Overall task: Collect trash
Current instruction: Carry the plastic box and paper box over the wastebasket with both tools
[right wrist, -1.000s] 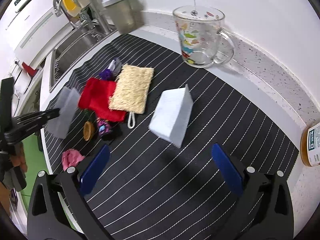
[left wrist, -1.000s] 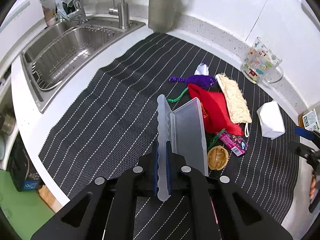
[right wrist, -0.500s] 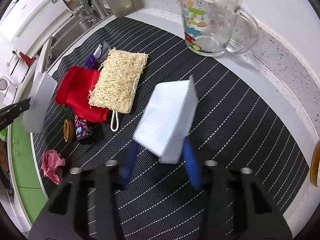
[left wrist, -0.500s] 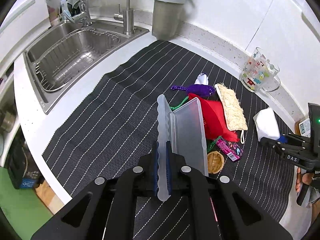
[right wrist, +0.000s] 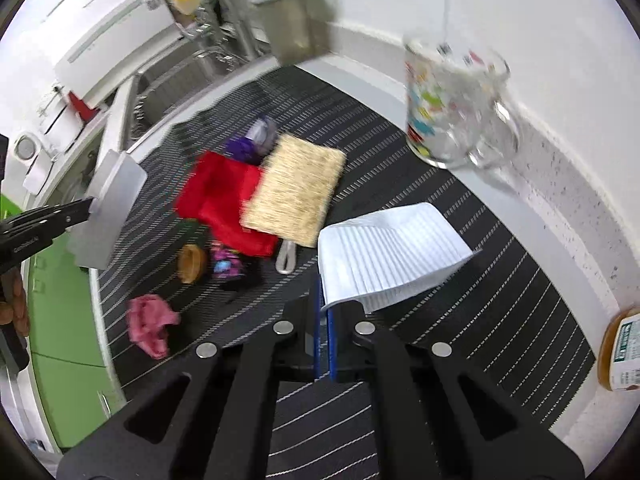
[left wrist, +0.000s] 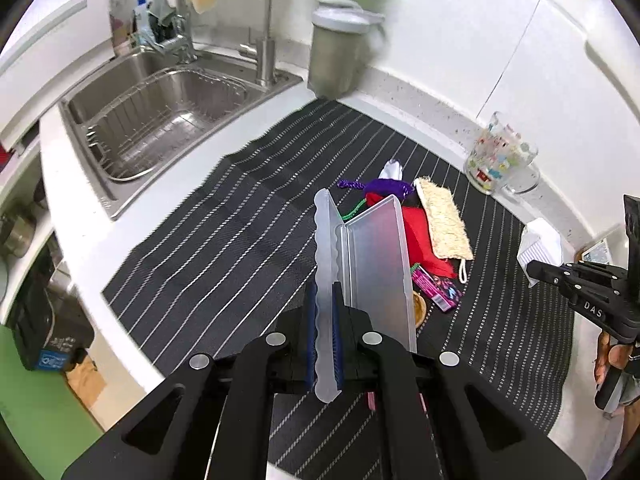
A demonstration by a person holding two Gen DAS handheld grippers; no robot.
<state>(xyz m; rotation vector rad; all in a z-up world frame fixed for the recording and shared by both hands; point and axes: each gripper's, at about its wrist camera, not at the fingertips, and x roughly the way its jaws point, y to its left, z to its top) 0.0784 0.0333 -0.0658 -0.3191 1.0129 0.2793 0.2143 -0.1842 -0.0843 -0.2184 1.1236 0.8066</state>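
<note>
My left gripper (left wrist: 325, 312) is shut on the wavy edge of an open clear plastic case (left wrist: 376, 256), held upright above the striped mat (left wrist: 224, 224). My right gripper (right wrist: 325, 312) has its jaws closing down on a white ribbed paper cup (right wrist: 392, 252), the pads pressing its lower rim, lifted off the mat. In the left wrist view the same paper cup (left wrist: 538, 242) hangs at the right gripper's tip. On the mat lie a pink crumpled wad (right wrist: 150, 324), a purple wrapper (right wrist: 226, 264) and a brown shell (right wrist: 192, 262).
A red pouch (right wrist: 224, 200), a loofah pad (right wrist: 296, 188) and a purple cloth (right wrist: 240, 148) lie mid-mat. A printed glass mug (right wrist: 452, 100) stands by the wall, a jar (right wrist: 622, 350) at the right edge. A sink (left wrist: 160, 120) and a grey bin (left wrist: 340, 48) are at the back.
The right gripper went from wide open to closed on the white paper cup and raised it. The left gripper rose a little with the clear case.
</note>
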